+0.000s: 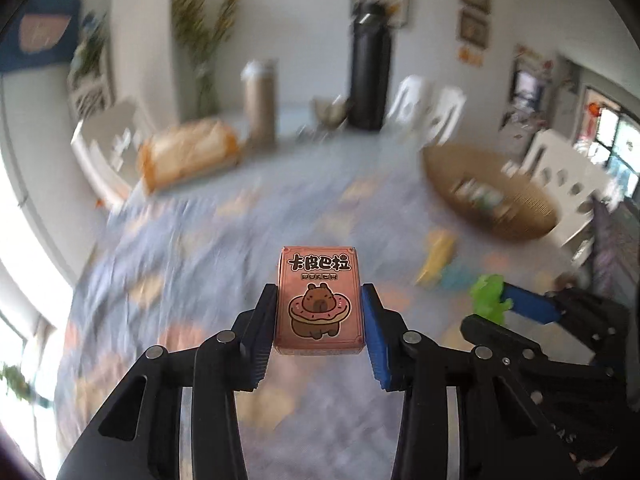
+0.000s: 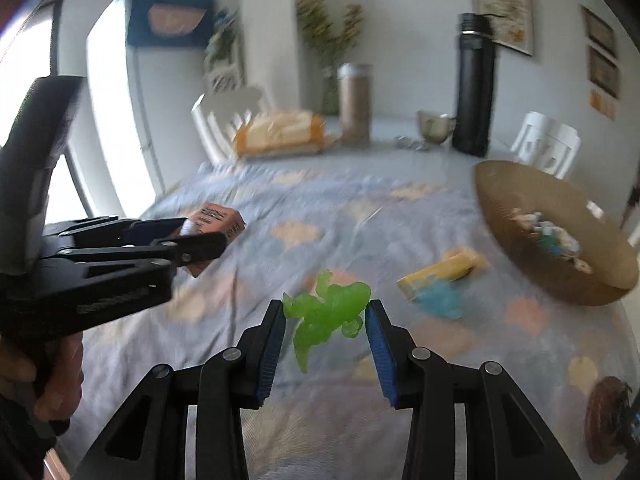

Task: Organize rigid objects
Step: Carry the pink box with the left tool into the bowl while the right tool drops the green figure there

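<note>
My left gripper (image 1: 320,304) is shut on a pink card box (image 1: 320,300) with a capybara picture, held above the table. It also shows at the left of the right wrist view, with the card box (image 2: 216,224) in its fingers. My right gripper (image 2: 326,312) is shut on a green toy figure (image 2: 328,312), held above the table. In the left wrist view that gripper (image 1: 508,304) sits at the right with the green toy (image 1: 488,292). A woven basket (image 2: 520,200) with several small items lies at the right.
A yellow block (image 2: 440,270) and a blue toy (image 2: 440,300) lie on the patterned tablecloth near the basket. At the back stand a black flask (image 2: 474,84), a tan canister (image 2: 354,100), a cup (image 2: 434,126) and a bread bag (image 2: 280,132). White chairs surround the table.
</note>
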Demonstrator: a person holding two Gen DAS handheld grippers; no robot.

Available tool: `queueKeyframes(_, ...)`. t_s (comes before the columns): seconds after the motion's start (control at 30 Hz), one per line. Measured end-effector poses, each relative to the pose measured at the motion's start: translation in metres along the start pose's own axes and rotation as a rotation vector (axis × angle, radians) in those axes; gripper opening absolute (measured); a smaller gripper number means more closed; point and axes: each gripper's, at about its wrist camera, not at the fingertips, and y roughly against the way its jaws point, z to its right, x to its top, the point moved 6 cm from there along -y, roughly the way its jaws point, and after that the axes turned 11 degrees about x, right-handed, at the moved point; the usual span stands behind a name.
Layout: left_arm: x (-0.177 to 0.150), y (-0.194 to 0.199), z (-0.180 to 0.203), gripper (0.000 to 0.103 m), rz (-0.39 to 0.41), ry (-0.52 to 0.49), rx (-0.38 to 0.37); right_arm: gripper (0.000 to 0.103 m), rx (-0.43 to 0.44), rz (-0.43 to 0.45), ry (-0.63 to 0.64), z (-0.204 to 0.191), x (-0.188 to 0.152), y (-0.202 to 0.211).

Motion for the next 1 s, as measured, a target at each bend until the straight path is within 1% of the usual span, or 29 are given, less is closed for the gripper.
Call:
queueKeyframes(0.03,0.014,0.006,0.007,0.037,0.025,0.002,-0.025,0.041,-0.008,0.034,-0.014,0.006,0.010,0.012)
queueKeyframes(0.07,0.035,0.016,0.017,0.037,0.064,0.013,-0.066,0.041,-0.029,0.080,-0.029,0.014,0.025,0.030)
queueKeyframes(0.13,0.064,0.029,0.031,0.037,0.115,0.040,-0.131,0.041,-0.097,0.166,-0.049,0.034,0.057,0.067)
queueKeyframes(0.17,0.085,0.036,0.042,0.037,0.150,0.068,-0.184,0.041,-0.135,0.207,-0.063,0.045,0.071,0.085)
queueKeyframes(0.2,0.098,0.040,0.051,0.037,0.172,0.086,-0.217,0.041,-0.164,0.236,-0.075,0.053,0.083,0.099)
queueKeyframes(0.27,0.124,0.041,0.071,0.037,0.200,0.107,-0.276,0.041,-0.214,0.284,-0.103,0.071,0.103,0.122)
queueKeyframes(0.33,0.139,0.033,0.093,0.037,0.200,0.100,-0.306,0.041,-0.270,0.319,-0.135,0.089,0.118,0.138)
queueKeyframes(0.4,0.148,0.016,0.114,0.037,0.183,0.083,-0.316,0.041,-0.332,0.310,-0.150,0.102,0.123,0.139)
queueKeyframes(0.43,0.149,0.004,0.126,0.037,0.162,0.070,-0.322,0.041,-0.375,0.290,-0.165,0.112,0.124,0.133)
queueKeyframes(0.47,0.149,-0.008,0.136,0.037,0.137,0.060,-0.327,0.041,-0.397,0.272,-0.178,0.117,0.123,0.129)
queueKeyframes(0.53,0.143,-0.034,0.155,0.037,0.082,0.044,-0.340,0.041,-0.422,0.217,-0.233,0.133,0.117,0.111)
queueKeyframes(0.57,0.139,-0.046,0.162,0.037,0.058,0.037,-0.344,0.041,-0.435,0.187,-0.282,0.145,0.110,0.101)
queueKeyframes(0.7,0.123,-0.084,0.176,0.037,-0.019,0.020,-0.335,0.041,-0.492,0.129,-0.390,0.177,0.090,0.081)
queueKeyframes(0.8,0.117,-0.097,0.179,0.038,-0.042,0.003,-0.323,0.041,-0.505,0.071,-0.432,0.197,0.081,0.068)
queueKeyframes(0.9,0.115,-0.096,0.184,0.039,-0.042,-0.041,-0.326,0.040,-0.509,0.046,-0.437,0.209,0.077,0.060)
queueKeyframes(0.93,0.115,-0.096,0.185,0.042,-0.044,-0.055,-0.321,0.043,-0.503,0.028,-0.431,0.210,0.076,0.055)
queueKeyframes(0.97,0.115,-0.094,0.183,0.047,-0.043,-0.068,-0.293,0.045,-0.514,0.017,-0.430,0.211,0.075,0.054)
queueKeyframes(1.0,0.116,-0.095,0.181,0.049,-0.041,-0.073,-0.285,0.048,-0.523,0.016,-0.431,0.212,0.075,0.054)
